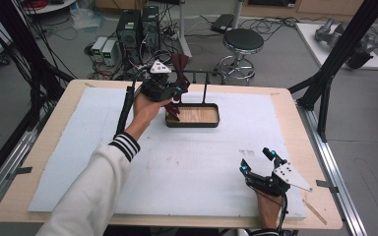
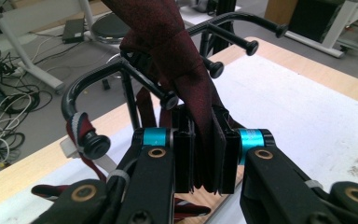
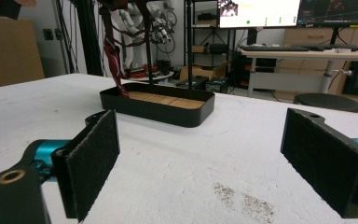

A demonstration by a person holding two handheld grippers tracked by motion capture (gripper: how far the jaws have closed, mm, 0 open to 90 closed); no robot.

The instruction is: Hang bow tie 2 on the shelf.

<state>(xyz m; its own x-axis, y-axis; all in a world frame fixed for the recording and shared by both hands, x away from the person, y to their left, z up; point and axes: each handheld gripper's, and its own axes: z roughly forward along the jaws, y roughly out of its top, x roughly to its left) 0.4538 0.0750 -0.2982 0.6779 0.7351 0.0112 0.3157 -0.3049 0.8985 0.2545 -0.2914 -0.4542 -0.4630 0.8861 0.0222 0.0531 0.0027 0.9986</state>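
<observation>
Necktie [image 2: 186, 79] pinched between left gripper [image 2: 204, 161] fingers [image 2: 184, 161].

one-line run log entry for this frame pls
left gripper: shut on dark red tie, raised at black rack | right gripper: open, resting on white mat | tray: wooden floor bare

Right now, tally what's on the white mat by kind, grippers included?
Grippers: 2 (left gripper, right gripper)
Dark red ties: 1 clearly seen (tie, held in the left gripper)
Black rack with tray base: 1 (rack)
Total: 4
</observation>
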